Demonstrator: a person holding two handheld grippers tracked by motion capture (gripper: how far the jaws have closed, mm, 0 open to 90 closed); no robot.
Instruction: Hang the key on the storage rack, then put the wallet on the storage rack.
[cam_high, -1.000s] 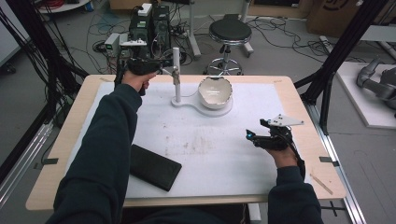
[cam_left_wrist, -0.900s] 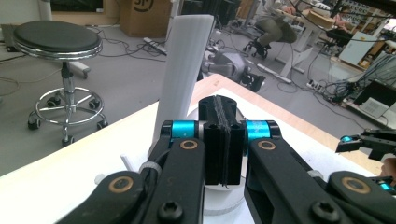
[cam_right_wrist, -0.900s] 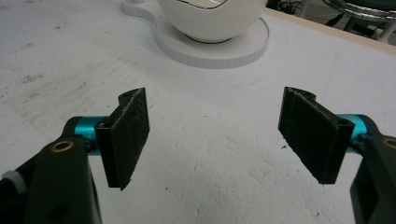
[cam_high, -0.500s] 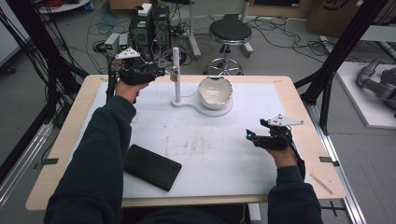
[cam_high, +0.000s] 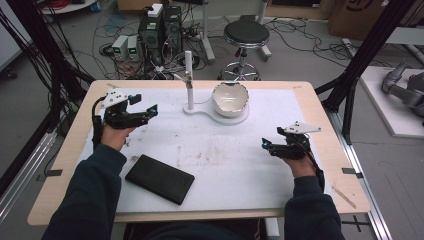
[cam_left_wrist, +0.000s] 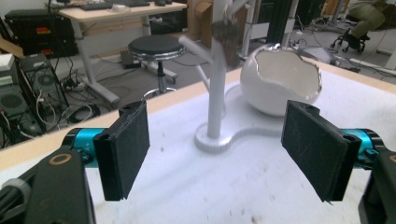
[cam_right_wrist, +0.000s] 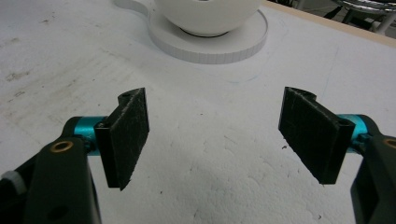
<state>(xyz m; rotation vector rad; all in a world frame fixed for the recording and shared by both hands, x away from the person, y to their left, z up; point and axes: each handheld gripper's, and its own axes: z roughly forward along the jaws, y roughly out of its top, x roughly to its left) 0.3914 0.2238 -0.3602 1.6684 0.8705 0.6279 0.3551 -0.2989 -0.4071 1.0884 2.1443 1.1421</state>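
Stand (cam_high: 189, 80) and bowl (cam_high: 230, 98) sit at the counter's (cam_high: 320, 130) far edge, with something small and dark hung on the stand's arm, blurred in the left claw view. The left claw (cam_high: 145, 107), jaws just opened wide with nothing between them, hovers off to the stand's left, seemingly backing off after letting go. The right claw (cam_high: 266, 145) idles wide and empty; a black case (cam_high: 159, 178) lies near.

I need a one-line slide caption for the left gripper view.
Open left gripper facing a white stand and an eggshell-shaped bowl, nothing between its jaws.
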